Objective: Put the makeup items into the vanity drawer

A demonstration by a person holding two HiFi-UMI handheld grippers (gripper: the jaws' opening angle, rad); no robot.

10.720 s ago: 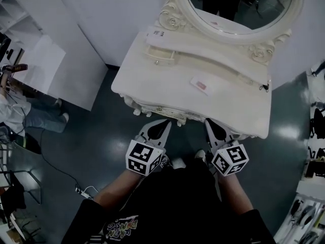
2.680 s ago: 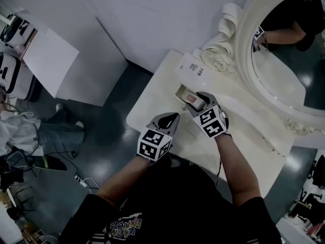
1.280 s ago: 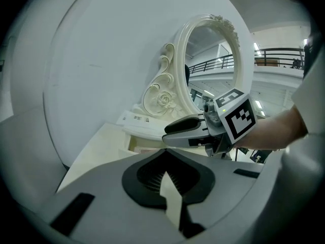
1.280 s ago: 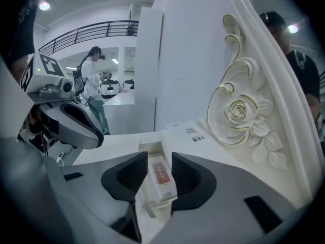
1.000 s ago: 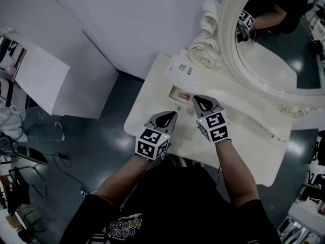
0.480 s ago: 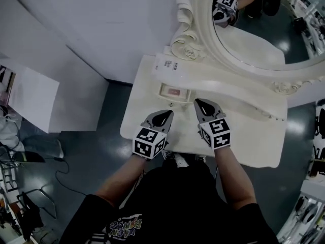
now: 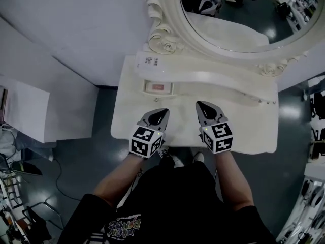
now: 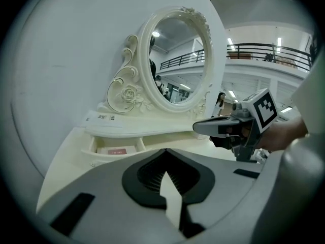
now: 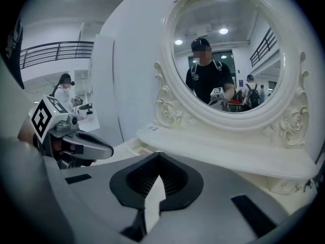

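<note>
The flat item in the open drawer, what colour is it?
The flat item is whitish with a reddish-pink patch in the middle. It shows best in the left gripper view.

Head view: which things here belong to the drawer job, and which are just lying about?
Part of the job:
- open vanity drawer
- pink-labelled item lying inside it
- left gripper and right gripper, both shut and empty

Just there:
- paper tag on the shelf
- oval mirror
- vanity top
</note>
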